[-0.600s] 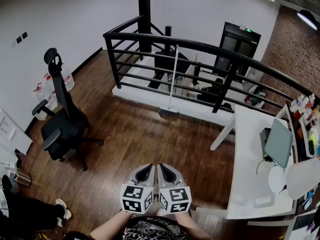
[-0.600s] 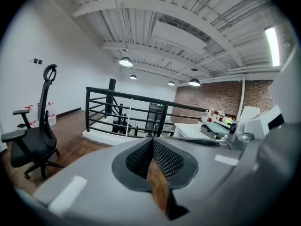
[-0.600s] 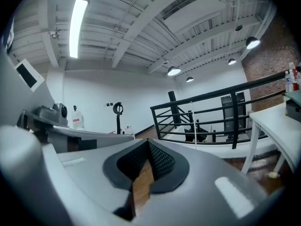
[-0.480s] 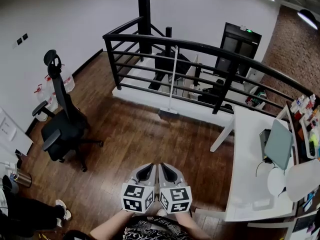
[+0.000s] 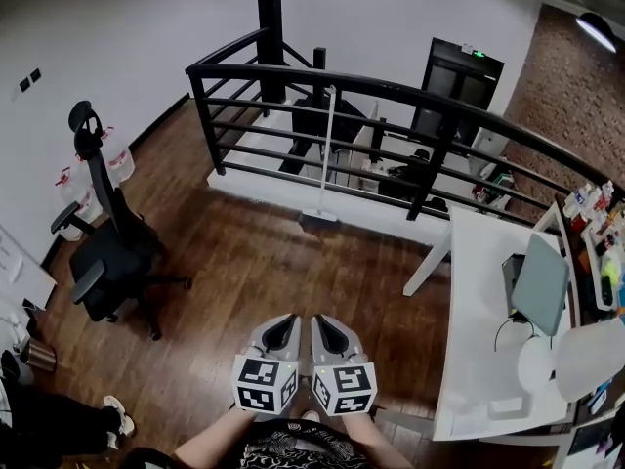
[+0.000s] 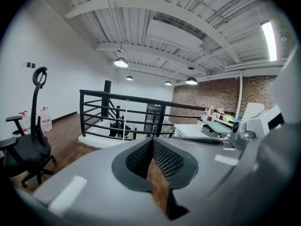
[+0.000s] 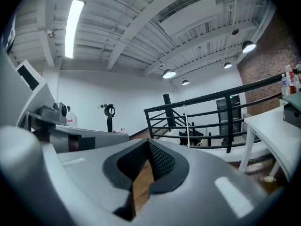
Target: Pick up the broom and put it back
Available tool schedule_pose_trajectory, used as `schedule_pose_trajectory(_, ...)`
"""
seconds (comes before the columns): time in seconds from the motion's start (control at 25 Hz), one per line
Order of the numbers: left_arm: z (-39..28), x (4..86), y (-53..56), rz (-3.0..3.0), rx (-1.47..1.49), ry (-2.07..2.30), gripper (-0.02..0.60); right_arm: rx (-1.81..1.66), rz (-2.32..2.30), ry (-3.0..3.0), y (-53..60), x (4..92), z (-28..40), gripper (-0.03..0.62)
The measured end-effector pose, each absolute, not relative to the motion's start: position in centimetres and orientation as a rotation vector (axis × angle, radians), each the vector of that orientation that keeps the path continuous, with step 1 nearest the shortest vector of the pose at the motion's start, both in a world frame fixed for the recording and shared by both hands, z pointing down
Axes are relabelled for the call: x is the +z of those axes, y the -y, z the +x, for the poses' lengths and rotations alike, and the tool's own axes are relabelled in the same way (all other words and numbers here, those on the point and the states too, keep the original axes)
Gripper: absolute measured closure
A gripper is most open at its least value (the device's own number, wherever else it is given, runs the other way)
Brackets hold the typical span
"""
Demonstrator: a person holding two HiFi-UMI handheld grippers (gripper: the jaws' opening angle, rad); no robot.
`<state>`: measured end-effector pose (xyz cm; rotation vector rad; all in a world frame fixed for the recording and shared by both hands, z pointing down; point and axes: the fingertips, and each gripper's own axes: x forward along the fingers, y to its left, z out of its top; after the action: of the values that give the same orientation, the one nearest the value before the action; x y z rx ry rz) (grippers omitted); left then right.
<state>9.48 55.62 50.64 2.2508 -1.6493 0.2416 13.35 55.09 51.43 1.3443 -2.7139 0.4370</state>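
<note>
While the head view shows the left gripper [image 5: 283, 323] and the right gripper [image 5: 325, 323] side by side above the wooden floor [image 5: 244, 281], only the two gripper views show the jaws closely: on each gripper they are together, with nothing between them. The broom [image 5: 326, 154] stands upright against the black railing [image 5: 391, 91], well apart from both grippers. Its head on the floor shows in the head view alone.

no legible text, no readable signs
</note>
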Motion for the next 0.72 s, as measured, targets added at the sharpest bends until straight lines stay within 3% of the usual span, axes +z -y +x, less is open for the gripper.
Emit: schedule_pose_trajectory(0.72,2.9,50.9,-36.0,2.288,0.204,1.525,0.576,0.374,1.419,2.569,-36.2,51.2,6.9,0.594)
